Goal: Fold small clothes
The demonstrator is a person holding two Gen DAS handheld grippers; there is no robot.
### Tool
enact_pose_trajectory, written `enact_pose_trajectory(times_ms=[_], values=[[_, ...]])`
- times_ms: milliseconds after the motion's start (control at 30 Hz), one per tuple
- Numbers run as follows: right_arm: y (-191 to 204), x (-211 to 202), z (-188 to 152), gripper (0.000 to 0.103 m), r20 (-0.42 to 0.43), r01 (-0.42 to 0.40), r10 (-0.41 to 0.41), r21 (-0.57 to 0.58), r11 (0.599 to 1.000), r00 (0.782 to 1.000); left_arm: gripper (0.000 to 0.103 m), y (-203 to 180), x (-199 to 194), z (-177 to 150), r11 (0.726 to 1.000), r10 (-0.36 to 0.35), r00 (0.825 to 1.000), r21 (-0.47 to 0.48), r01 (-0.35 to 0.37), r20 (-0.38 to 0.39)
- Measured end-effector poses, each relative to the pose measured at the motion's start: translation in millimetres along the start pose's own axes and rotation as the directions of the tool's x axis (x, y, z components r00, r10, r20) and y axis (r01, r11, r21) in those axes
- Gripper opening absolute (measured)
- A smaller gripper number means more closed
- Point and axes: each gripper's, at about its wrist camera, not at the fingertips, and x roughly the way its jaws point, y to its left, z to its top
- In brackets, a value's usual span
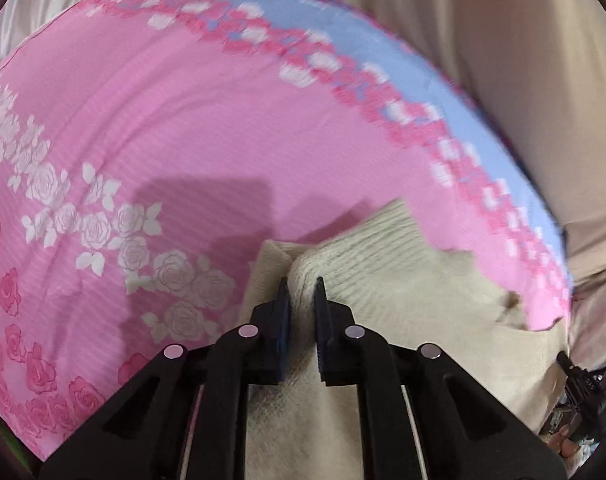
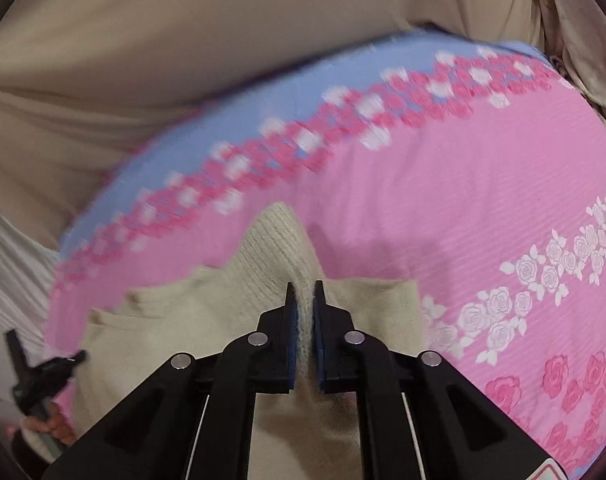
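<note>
A cream ribbed knit garment [image 1: 403,280] lies on a pink rose-print bedsheet [image 1: 183,140]. In the left wrist view my left gripper [image 1: 303,286] is shut on a raised ridge of the knit near one of its corners. The right wrist view shows the same cream garment [image 2: 231,300] with a pointed flap rising toward the sheet [image 2: 443,200]. My right gripper [image 2: 304,290] is shut on a bunched fold of it, fabric filling the narrow gap between the blue pads. Each view catches the other gripper at its edge: the right gripper [image 1: 579,380] and the left gripper [image 2: 35,376] with a hand below.
The sheet has a light blue border band [image 2: 263,92] with pink and white roses. Beyond it hangs beige draped fabric [image 2: 183,20], also in the left wrist view as beige fabric [image 1: 503,40]. White pleated cloth [image 2: 7,272] lies at the left edge.
</note>
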Motion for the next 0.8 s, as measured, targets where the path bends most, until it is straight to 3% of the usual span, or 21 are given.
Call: enact_pose_trajectory(times_ms=[33, 100, 167, 200, 233, 300, 433, 500, 533, 567, 600, 667, 733, 800], values=[[-7, 13, -5, 0.013, -0.034, 0.065, -0.065, 0.000, 0.998, 0.997, 0.013, 2, 1, -1, 1.000, -0.006, 1.000, -0.010, 0.006, 0.000], [-7, -8, -11, 0.015, 0.030, 0.022, -0.023, 0.028, 0.999, 0.999, 0.019, 7, -12, -4, 0.998, -0.044, 0.999, -0.045, 0.045, 0.022], [11, -44, -18, 0.017, 0.100, -0.013, 0.015, -0.023, 1.000, 0.995, 0.045, 14, -38, -10, 0.997, -0.052, 0.997, -0.051, 0.056, 0.063], [21, -53, -20, 0.017, 0.095, -0.038, 0.043, -0.055, 0.998, 0.995, 0.074, 19, -50, -15, 0.998, -0.015, 0.996, -0.053, 0.020, 0.083], [36, -61, -25, 0.017, 0.074, -0.073, 0.081, -0.095, 0.993, 0.994, 0.085, 25, -58, -22, 0.998, 0.016, 0.995, -0.061, -0.011, 0.097], [72, -62, -39, 0.017, -0.003, -0.167, 0.169, -0.173, 0.971, 0.986, 0.085, 36, -62, -33, 0.997, 0.016, 0.997, -0.071, -0.010, 0.080], [147, -36, -71, 0.015, -0.148, -0.245, 0.207, -0.314, 0.917, 0.967, 0.084, 60, -47, -63, 0.991, -0.006, 0.998, -0.137, -0.002, -0.056], [175, -14, -82, 0.013, -0.205, -0.241, 0.174, -0.372, 0.897, 0.963, 0.081, 69, -37, -72, 0.976, -0.073, 0.991, -0.211, 0.048, -0.113], [188, 2, -88, 0.013, -0.220, -0.207, 0.122, -0.414, 0.886, 0.968, 0.078, 69, -40, -75, 0.973, -0.083, 0.992, -0.222, 0.060, -0.097], [195, 21, -92, 0.013, -0.246, -0.177, 0.071, -0.440, 0.880, 0.967, 0.071, 65, -38, -74, 0.974, -0.120, 0.987, -0.205, 0.096, -0.111], [198, 36, -95, 0.013, -0.275, -0.163, 0.038, -0.451, 0.878, 0.961, 0.055, 63, -35, -75, 0.971, -0.160, 0.979, -0.198, 0.132, -0.131], [204, 41, -92, 0.013, -0.274, -0.153, 0.024, -0.462, 0.874, 0.962, 0.048, 61, -29, -74, 0.966, -0.192, 0.970, -0.205, 0.159, -0.152], [207, 35, -84, 0.015, -0.302, -0.146, 0.009, -0.434, 0.889, 0.953, 0.027, 59, -27, -72, 0.968, -0.206, 0.963, -0.179, 0.175, -0.171], [208, 25, -81, 0.015, -0.324, -0.176, 0.041, -0.399, 0.900, 0.945, 0.018, 62, -26, -69, 0.951, -0.257, 0.949, -0.223, 0.215, -0.183]])
